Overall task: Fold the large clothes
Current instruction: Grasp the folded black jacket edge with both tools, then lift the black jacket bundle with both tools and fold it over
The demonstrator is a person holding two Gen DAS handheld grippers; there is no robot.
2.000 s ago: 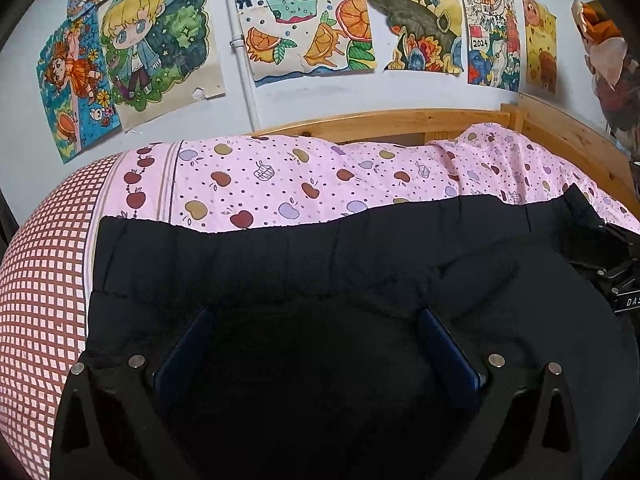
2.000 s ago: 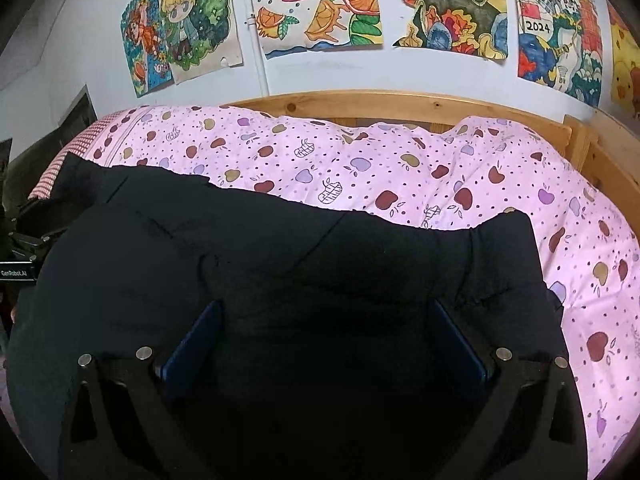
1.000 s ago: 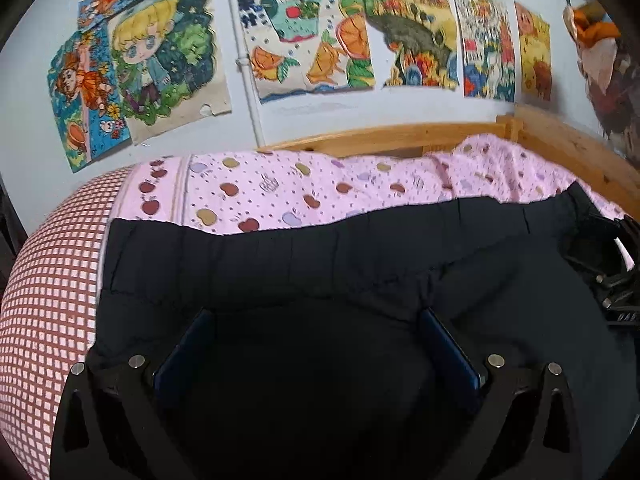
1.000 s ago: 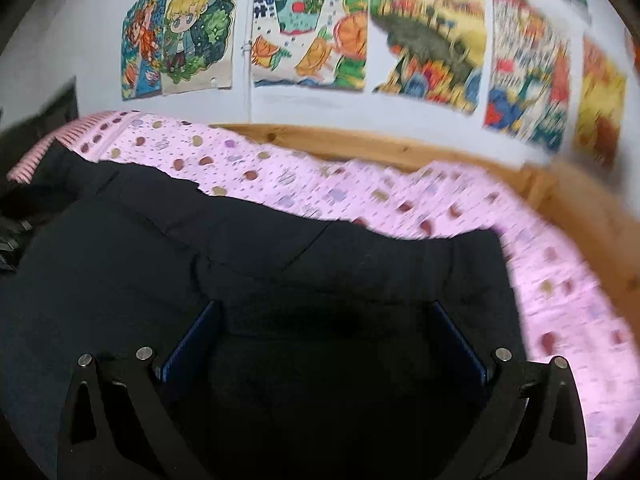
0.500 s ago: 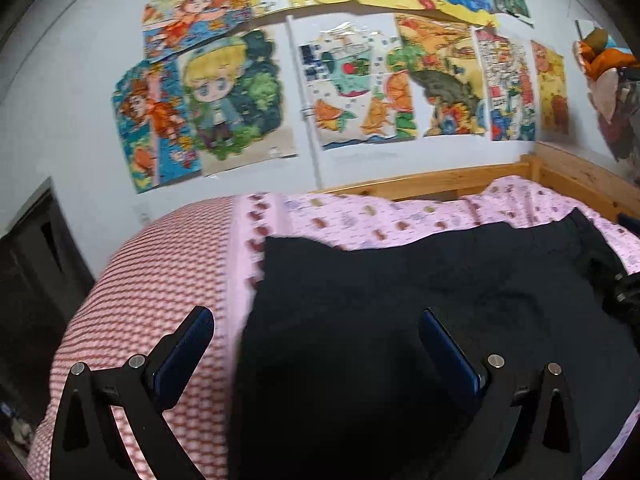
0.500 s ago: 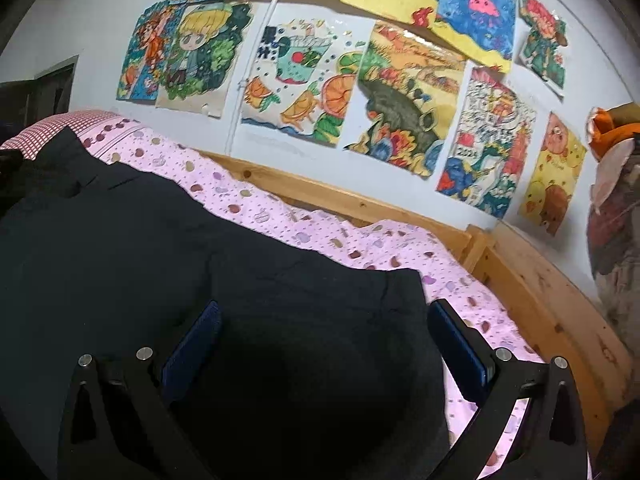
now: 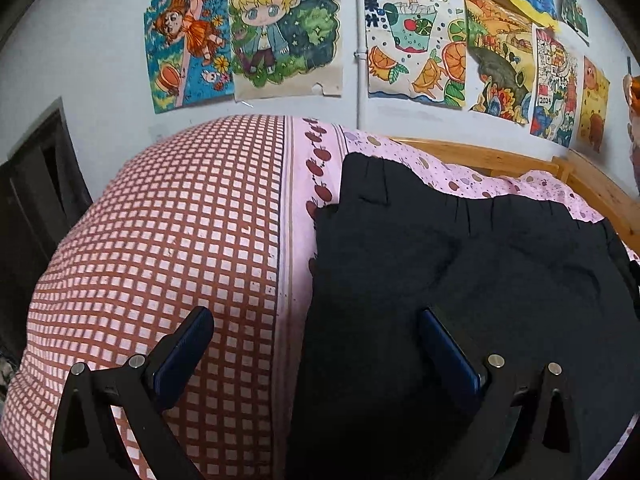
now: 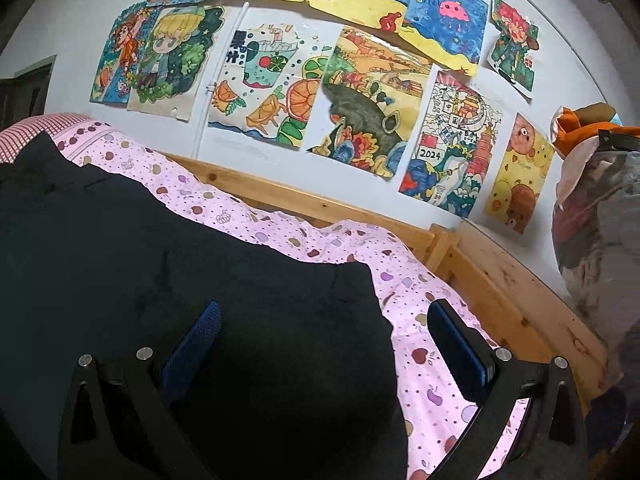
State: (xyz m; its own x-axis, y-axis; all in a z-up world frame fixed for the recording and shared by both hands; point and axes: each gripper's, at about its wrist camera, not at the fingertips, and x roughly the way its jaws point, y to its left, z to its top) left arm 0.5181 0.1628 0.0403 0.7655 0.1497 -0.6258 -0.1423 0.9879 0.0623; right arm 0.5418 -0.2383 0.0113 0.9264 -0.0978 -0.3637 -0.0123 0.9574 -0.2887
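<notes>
Two jaws stood wide apart on each of my grippers, and neither held anything. Furthest left lay the red-checked pillow (image 7: 160,240), and my left gripper (image 7: 316,344) hung straddling the line where its pink apple-print border met the left edge of the black garment (image 7: 460,280): one blue pad over the checks, the other over the dark cloth. A moment before, that same gripper had been squarely above the middle of the garment, so I had swung it out to the left side. The garment itself lay spread flat on the pink bedsheet (image 7: 532,188), its gathered edge toward the wooden bed frame (image 7: 480,156) and the wall of children's drawings (image 7: 280,28).

Moving across, my right gripper (image 8: 324,344) had swung the opposite way, and now bracketed the garment's right edge (image 8: 372,292), one pad over black, the other over pink sheet. Beyond it ran the bed's wooden side rail (image 8: 520,288) and a heap of soft things (image 8: 592,208) I could not make out.

I judged that both grippers were now posted at opposite ends of the garment, with the previous fold laid down and released, ready to take the two ends for the next fold.
</notes>
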